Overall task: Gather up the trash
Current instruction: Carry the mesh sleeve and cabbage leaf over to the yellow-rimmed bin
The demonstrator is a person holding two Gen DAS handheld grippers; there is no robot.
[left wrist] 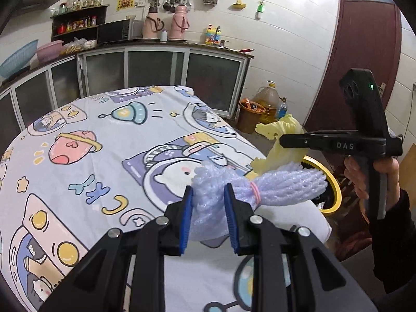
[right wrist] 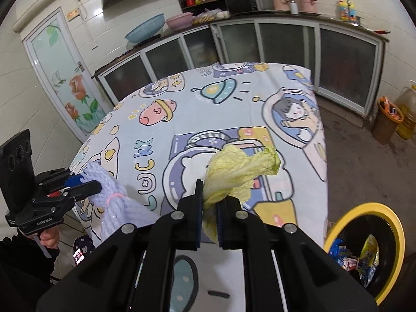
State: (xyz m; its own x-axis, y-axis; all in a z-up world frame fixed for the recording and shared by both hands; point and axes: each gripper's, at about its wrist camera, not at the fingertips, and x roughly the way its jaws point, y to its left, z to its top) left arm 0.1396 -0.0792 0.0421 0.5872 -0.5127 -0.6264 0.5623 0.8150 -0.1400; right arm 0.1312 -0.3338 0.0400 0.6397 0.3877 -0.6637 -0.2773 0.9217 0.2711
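Note:
My left gripper (left wrist: 208, 191) is shut on a bundle of pale purple foam netting (left wrist: 286, 182) tied with a pink band, held above the table's near right edge; it also shows in the right wrist view (right wrist: 114, 197). My right gripper (right wrist: 210, 192) is shut on a yellow cabbage leaf (right wrist: 241, 169), held above the table. In the left wrist view the leaf (left wrist: 286, 130) hangs from the right gripper (left wrist: 284, 140) over the yellow-rimmed black trash bin (left wrist: 334, 182). The bin (right wrist: 364, 208) stands on the floor to the right of the table and holds several wrappers.
A cartoon-print cloth covers the table (left wrist: 104, 143). An orange basket (right wrist: 387, 122) and oil bottles (left wrist: 269, 98) stand on the floor by the cabinets. A counter with basins, microwave and flasks runs along the back. A red door (left wrist: 364, 52) is at right.

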